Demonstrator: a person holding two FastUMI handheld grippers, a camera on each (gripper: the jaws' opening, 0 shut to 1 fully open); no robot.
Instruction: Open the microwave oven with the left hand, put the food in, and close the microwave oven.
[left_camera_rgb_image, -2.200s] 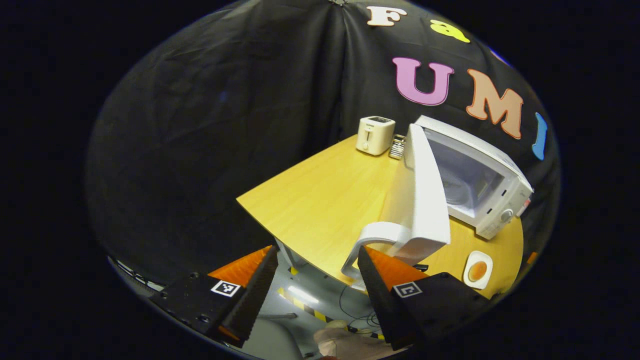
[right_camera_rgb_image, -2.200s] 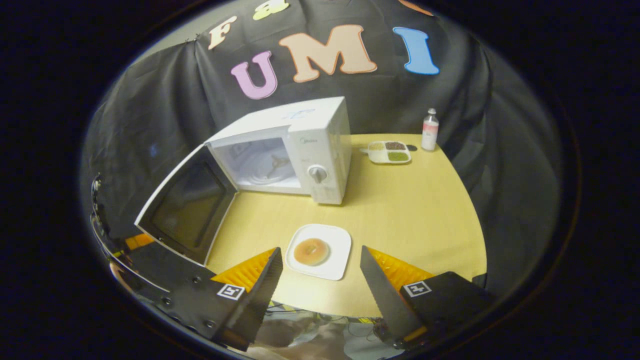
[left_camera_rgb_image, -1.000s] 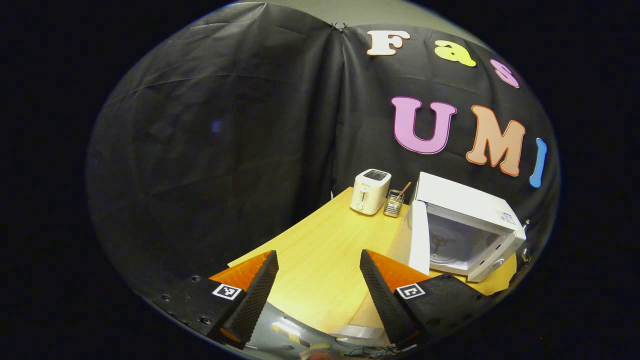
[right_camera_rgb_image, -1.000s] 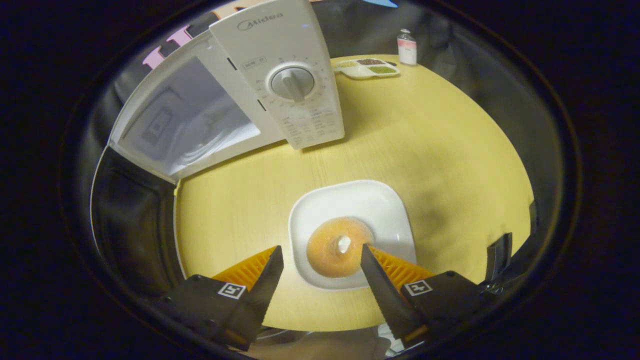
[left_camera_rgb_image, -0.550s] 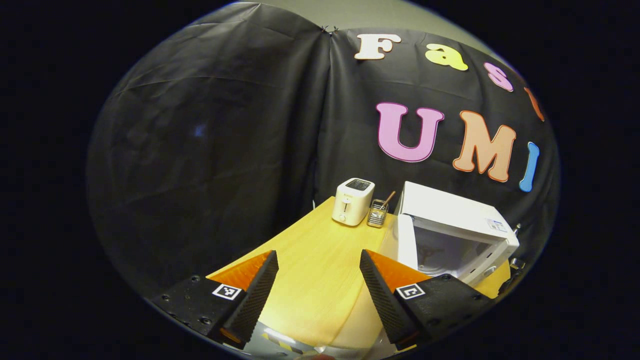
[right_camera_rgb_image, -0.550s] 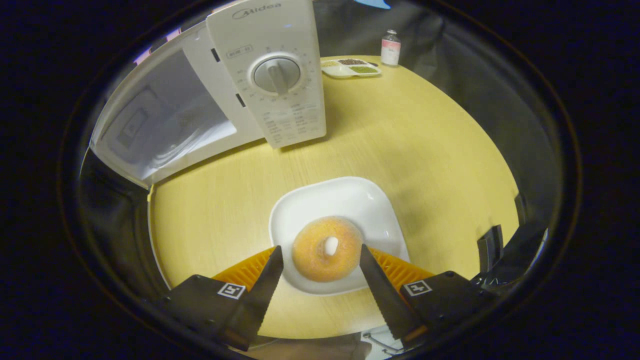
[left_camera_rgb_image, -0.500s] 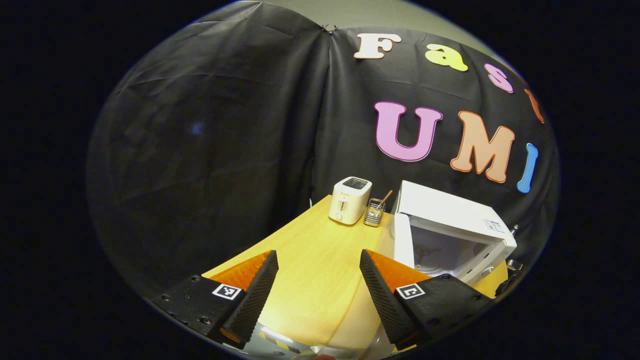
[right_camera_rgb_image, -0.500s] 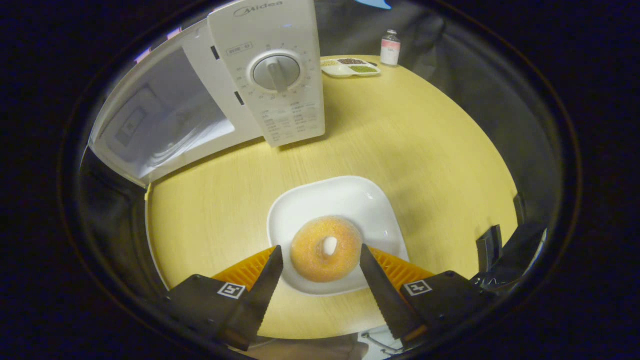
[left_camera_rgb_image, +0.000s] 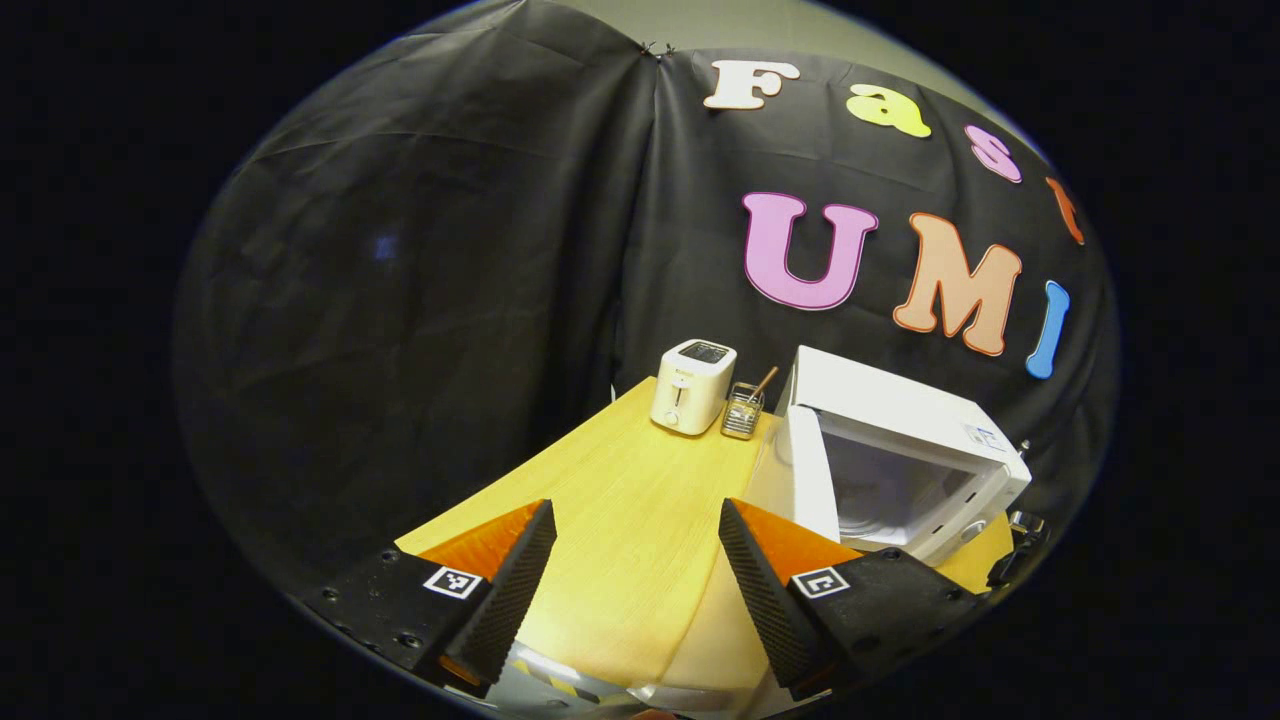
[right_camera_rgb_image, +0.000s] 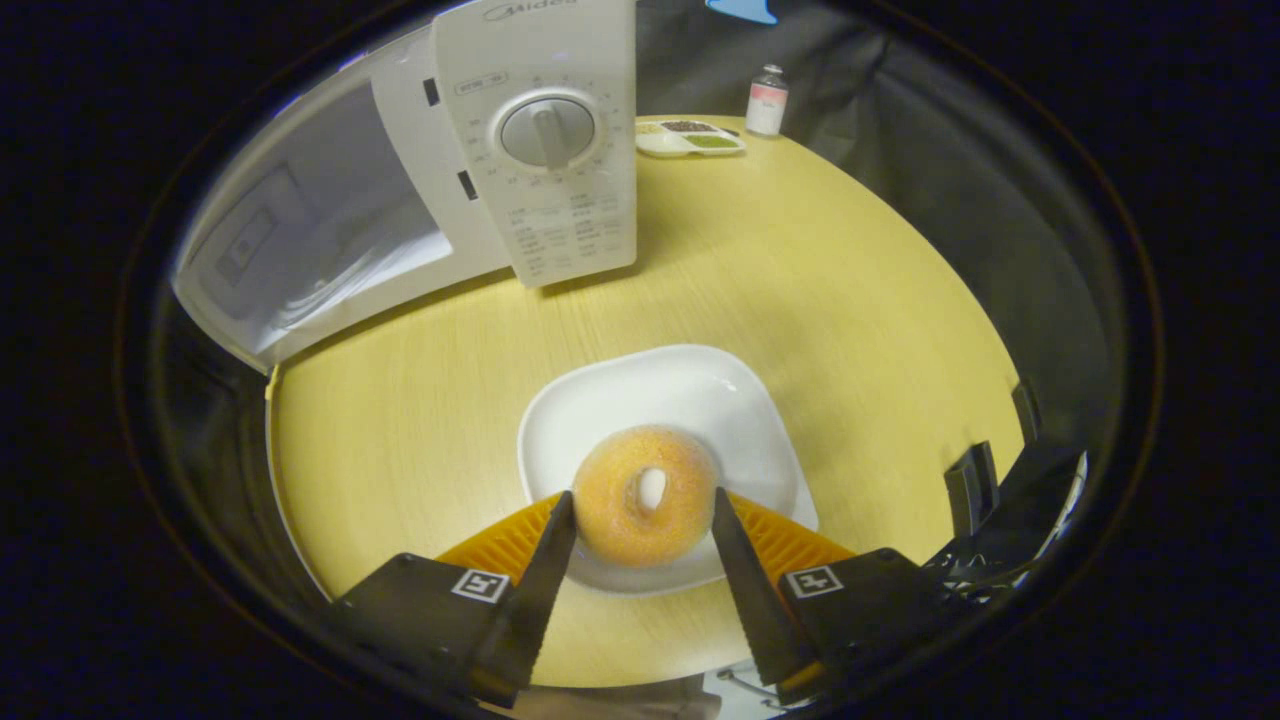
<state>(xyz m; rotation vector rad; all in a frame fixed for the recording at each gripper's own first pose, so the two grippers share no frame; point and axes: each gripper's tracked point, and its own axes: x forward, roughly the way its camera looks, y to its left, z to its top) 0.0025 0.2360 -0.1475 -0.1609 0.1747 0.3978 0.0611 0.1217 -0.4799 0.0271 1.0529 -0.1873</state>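
A: right tongs (right_camera_rgb_image: 640, 520)?
B: Spread, straddling the donut (right_camera_rgb_image: 645, 497) on the white plate (right_camera_rgb_image: 700, 400); contact unclear. Microwave (right_camera_rgb_image: 480, 170) ahead, door open.
A: left tongs (left_camera_rgb_image: 637, 540)?
B: Spread, empty, above the tabletop (left_camera_rgb_image: 620, 500); microwave ahead-right.

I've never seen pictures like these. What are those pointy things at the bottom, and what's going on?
A person holds a two-finger gripper in each hand, and each one carries a camera. The right gripper has its fingers on both sides of a donut on a white plate; I can't tell if they squeeze it yet. The left gripper is open and holds nothing. The yellow table carries a microwave with its door open and a toaster.
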